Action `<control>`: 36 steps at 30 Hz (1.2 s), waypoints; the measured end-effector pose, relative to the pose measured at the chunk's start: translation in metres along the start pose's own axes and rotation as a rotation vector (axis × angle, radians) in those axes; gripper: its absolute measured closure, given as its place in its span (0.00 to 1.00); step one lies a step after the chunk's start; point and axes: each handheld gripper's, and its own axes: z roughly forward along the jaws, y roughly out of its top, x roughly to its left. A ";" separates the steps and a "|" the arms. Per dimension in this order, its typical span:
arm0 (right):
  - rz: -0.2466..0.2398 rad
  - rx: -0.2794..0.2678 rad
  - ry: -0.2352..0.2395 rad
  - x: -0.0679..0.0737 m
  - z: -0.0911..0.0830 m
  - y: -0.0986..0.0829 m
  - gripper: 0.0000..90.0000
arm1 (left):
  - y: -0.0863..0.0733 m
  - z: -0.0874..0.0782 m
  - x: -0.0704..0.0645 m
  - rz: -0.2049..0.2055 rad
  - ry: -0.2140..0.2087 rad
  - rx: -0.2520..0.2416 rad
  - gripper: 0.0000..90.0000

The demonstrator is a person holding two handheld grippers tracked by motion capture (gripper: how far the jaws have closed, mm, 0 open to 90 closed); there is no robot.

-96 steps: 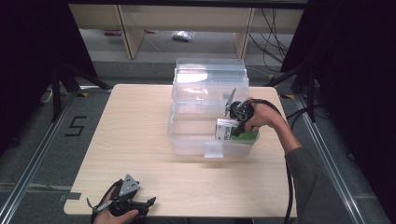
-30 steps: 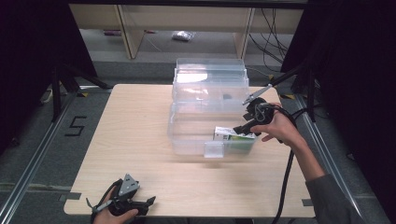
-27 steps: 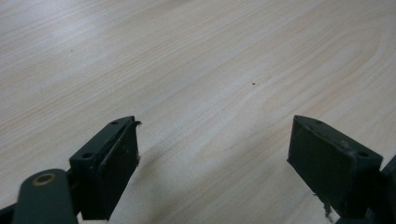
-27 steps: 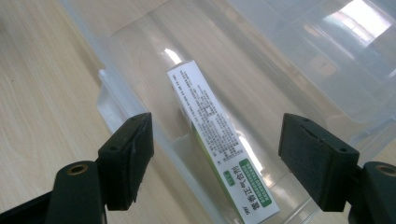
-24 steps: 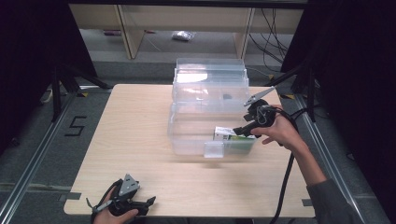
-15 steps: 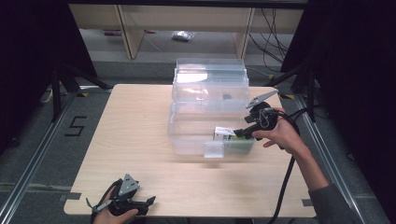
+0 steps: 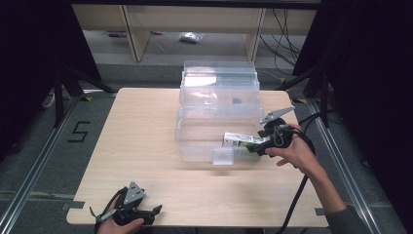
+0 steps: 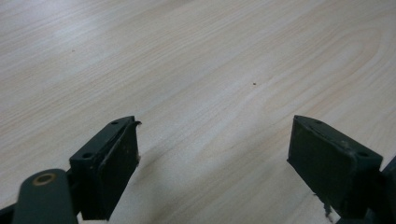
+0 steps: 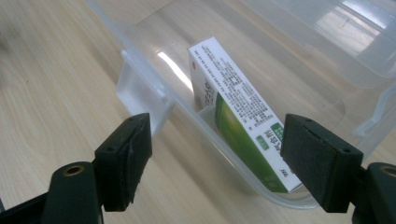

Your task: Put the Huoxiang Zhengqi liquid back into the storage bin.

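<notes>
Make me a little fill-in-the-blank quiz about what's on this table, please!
1. The white-and-green box lies inside the clear plastic ____.
2. The jaws of the right hand-held gripper stand ____, gripping nothing.
3. The left hand-held gripper sits near the table's ____ edge, by the person.
4. The table top is made of light ____.

Missing words: bin; open; front; wood
</notes>
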 end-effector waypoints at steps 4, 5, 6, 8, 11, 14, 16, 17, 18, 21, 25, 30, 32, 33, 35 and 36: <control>-0.041 -0.037 -0.026 0.000 0.001 -0.006 0.27 | 0.000 -0.001 0.000 -0.001 0.002 -0.004 0.17; -0.013 -0.033 -0.016 0.003 -0.001 -0.007 0.27 | 0.000 -0.001 0.000 -0.001 -0.006 0.000 0.17; 0.002 -0.033 -0.012 0.005 -0.003 -0.008 0.27 | 0.000 -0.001 0.000 -0.007 -0.006 -0.005 0.17; -0.016 -0.062 -0.027 0.007 -0.001 -0.011 0.26 | 0.000 0.000 0.000 -0.003 -0.003 -0.004 0.17; -0.023 -0.054 -0.016 0.013 -0.002 -0.014 0.26 | 0.000 -0.001 0.000 -0.005 -0.007 -0.005 0.17; -0.034 -0.098 -0.036 0.020 -0.002 -0.017 0.26 | 0.000 0.000 0.000 -0.001 -0.002 -0.003 0.17; -0.006 -0.078 -0.020 0.025 -0.004 -0.019 0.26 | 0.000 -0.001 0.000 -0.005 -0.007 -0.004 0.17; -0.017 -0.094 -0.022 0.027 -0.003 -0.020 0.26 | 0.000 -0.001 0.000 -0.003 -0.001 -0.004 0.17; -0.003 -0.075 -0.018 0.029 -0.005 -0.021 0.26 | 0.000 -0.001 0.000 0.000 -0.002 -0.003 0.17; 0.004 -0.081 -0.005 0.034 -0.005 -0.024 0.25 | 0.000 -0.001 -0.001 -0.013 -0.011 -0.013 0.17; -0.005 -0.102 -0.011 0.040 -0.002 -0.030 0.26 | 0.000 -0.001 0.000 -0.001 -0.009 -0.001 0.17; -0.032 -0.122 -0.015 0.045 0.000 -0.036 0.25 | 0.000 0.000 -0.001 -0.009 -0.008 -0.007 0.17; -0.043 -0.140 -0.005 0.046 0.003 -0.038 0.26 | 0.000 0.000 -0.001 -0.014 -0.007 -0.011 0.17; -0.029 -0.114 0.000 0.047 0.002 -0.039 0.26 | 0.000 0.000 -0.001 -0.014 -0.007 -0.011 0.17; -0.033 -0.111 0.006 0.048 0.003 -0.041 0.26 | 0.000 -0.001 0.000 -0.002 -0.008 -0.001 0.17; -0.022 -0.131 0.004 0.050 0.005 -0.043 0.26 | 0.000 0.000 -0.001 -0.009 -0.007 -0.007 0.17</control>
